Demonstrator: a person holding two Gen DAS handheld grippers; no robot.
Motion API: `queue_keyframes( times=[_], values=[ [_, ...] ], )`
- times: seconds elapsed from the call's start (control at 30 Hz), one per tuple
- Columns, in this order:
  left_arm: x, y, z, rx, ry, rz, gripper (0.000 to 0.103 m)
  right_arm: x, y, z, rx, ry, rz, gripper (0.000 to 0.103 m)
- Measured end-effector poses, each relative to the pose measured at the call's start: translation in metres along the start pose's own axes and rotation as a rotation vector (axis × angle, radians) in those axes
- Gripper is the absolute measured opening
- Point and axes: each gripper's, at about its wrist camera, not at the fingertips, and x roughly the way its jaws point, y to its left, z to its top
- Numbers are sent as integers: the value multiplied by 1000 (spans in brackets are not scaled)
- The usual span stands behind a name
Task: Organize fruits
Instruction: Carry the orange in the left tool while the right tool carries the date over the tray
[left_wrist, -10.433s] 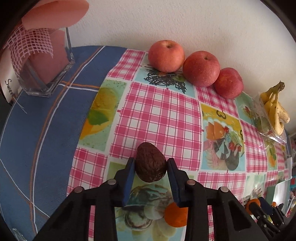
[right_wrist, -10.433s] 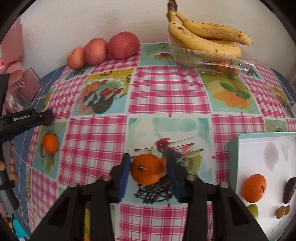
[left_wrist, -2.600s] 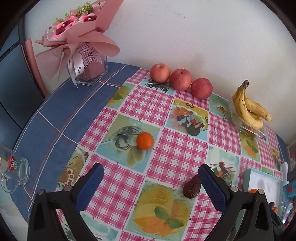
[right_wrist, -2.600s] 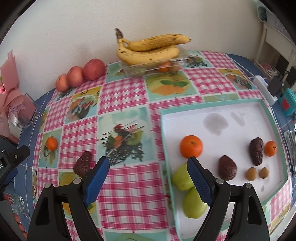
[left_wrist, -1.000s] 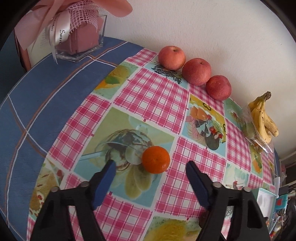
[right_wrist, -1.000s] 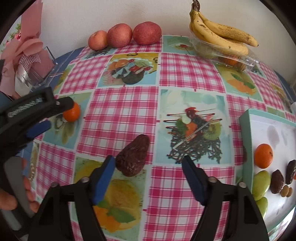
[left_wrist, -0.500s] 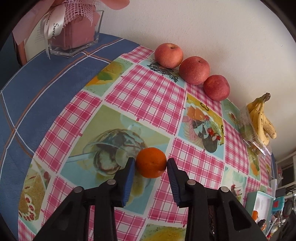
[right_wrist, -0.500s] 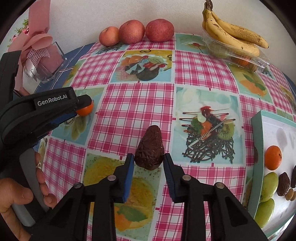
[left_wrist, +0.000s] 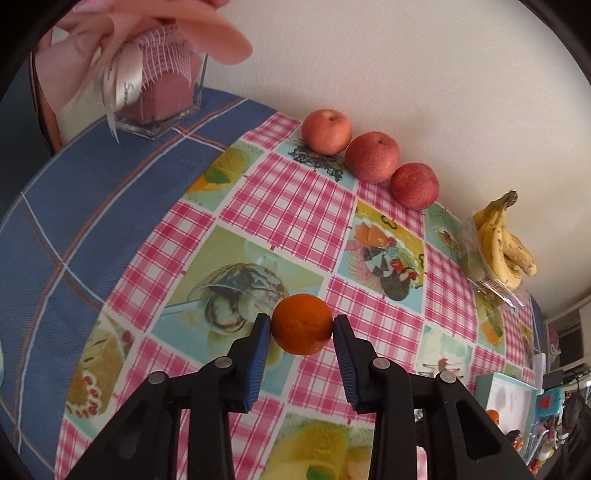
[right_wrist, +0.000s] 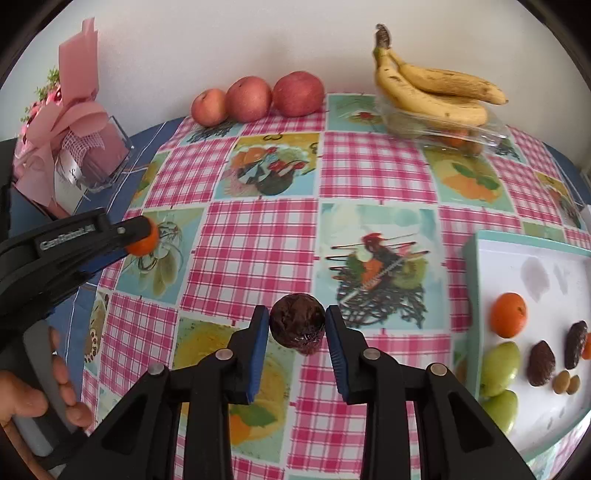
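Now | left tool (left_wrist: 302, 326): orange (left_wrist: 302, 324) | right tool (right_wrist: 297, 328): avocado (right_wrist: 297, 325) | tray (right_wrist: 524, 245) near

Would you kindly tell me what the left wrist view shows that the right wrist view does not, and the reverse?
Only the left wrist view shows the left gripper head-on, both blue pads against the round orange tangerine. Only the right wrist view shows the right gripper shut on the dark wrinkled avocado, plus green pears on the white tray. Both share three red apples and yellow bananas.
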Motion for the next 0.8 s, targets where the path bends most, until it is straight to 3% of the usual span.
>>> queue_keyframes(
  times=[0.37, 0.8],
  values=[
    [-50, -23, -17, 57, -53, -14, 37, -39, -16, -11, 12, -58, -1, 33],
    [-78, -51, -55, 121, -66, -42, 37, -77, -53, -23, 44, -121, -16, 32]
  ],
)
